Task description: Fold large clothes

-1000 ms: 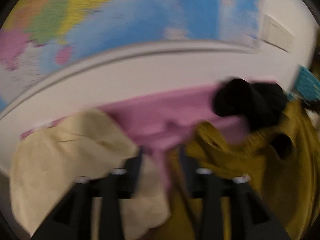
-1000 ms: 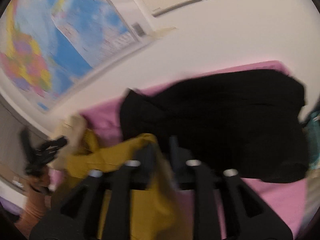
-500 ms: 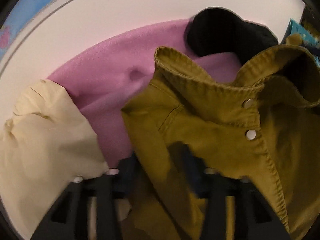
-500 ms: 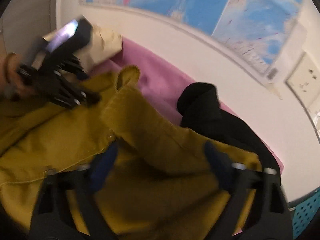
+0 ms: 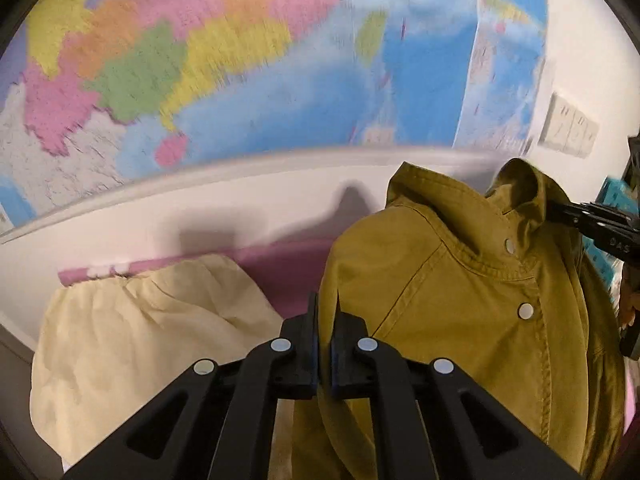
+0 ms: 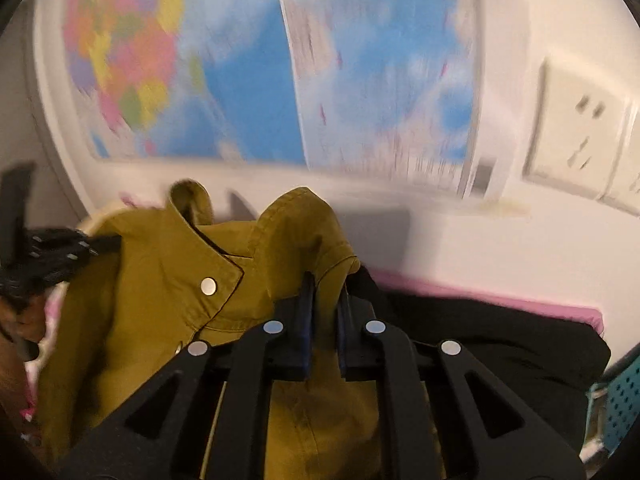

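Two grippers lift mustard-yellow cotton snap-button jacket (image 5: 460, 320).
L gripper (image 5: 325, 316) & R gripper (image 6: 325, 292) both clamped on fabric; step: spread, next lay flat on pink cloth (image 5: 288, 268).

Jacket (image 5: 460, 300): mustard/olive-yellow all over, plain, silver snap buttons (image 5: 525, 311). Both claws matte black, left claw (image 5: 325, 320) and right claw (image 6: 326, 300), little silver rivets on top; right one has blue pads (image 6: 306, 320). Cream garment (image 5: 140, 328) plain pale yellow. Black garment (image 6: 500, 344) solid black. Cover (image 5: 288, 264) underneath pink-purple. Wall map (image 5: 240, 60) mostly blue sea, countries in pink, green, yellow, orange. Wall (image 6: 480, 240) white, sockets (image 6: 580, 136) off-white. Basket (image 6: 620, 404) teal with dots of holes.
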